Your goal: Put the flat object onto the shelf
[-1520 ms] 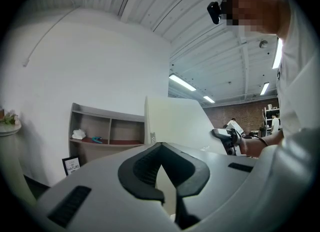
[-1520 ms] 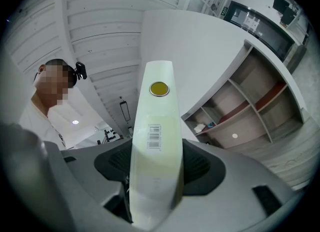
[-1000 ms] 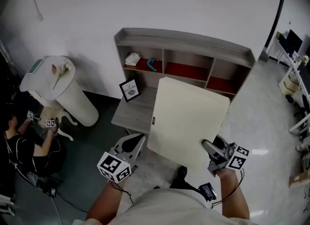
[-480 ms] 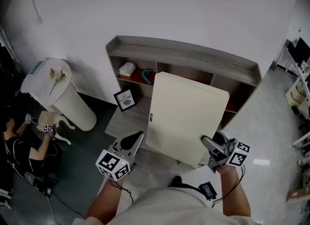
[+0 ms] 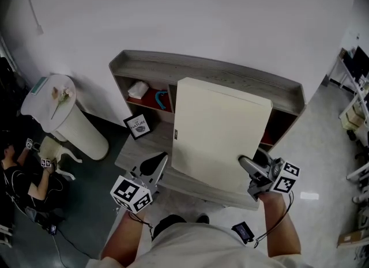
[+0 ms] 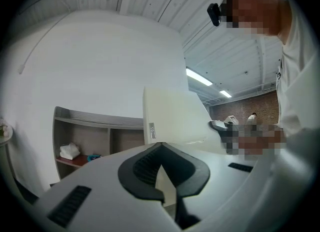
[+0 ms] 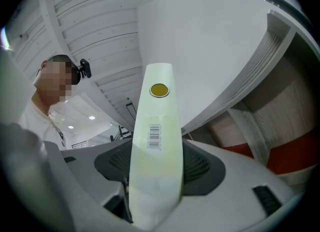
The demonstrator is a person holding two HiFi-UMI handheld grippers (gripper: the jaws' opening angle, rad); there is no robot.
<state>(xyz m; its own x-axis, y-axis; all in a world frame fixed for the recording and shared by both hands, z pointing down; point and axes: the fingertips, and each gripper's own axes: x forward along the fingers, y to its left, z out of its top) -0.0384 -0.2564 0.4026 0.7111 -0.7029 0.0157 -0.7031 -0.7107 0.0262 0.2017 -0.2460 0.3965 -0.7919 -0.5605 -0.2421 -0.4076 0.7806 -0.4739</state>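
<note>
The flat object is a large cream board (image 5: 222, 134) held almost upright in front of the grey wooden shelf unit (image 5: 202, 68), hiding its middle compartments. My right gripper (image 5: 252, 170) is shut on the board's lower right edge. In the right gripper view the board's thin edge (image 7: 155, 141), with a barcode label, runs up between the jaws, and the shelf (image 7: 270, 76) rises at the right. My left gripper (image 5: 151, 165) hangs below the board's lower left corner, shut and holding nothing. The left gripper view shows the board (image 6: 170, 118) ahead and the shelf (image 6: 90, 118) to the left.
A framed picture (image 5: 138, 126) stands on the grey desktop (image 5: 135, 151) under the shelf. The left compartment holds a white cloth (image 5: 137, 90) and a teal object (image 5: 163, 98). A white round pedestal (image 5: 55, 97) stands at the left, with a person (image 5: 23, 174) sitting on the floor beside it.
The board has been carried forward and tipped more upright in the right gripper, and now covers the shelf's middle. Both grippers are closer to the desk. The left gripper stays shut and empty.
</note>
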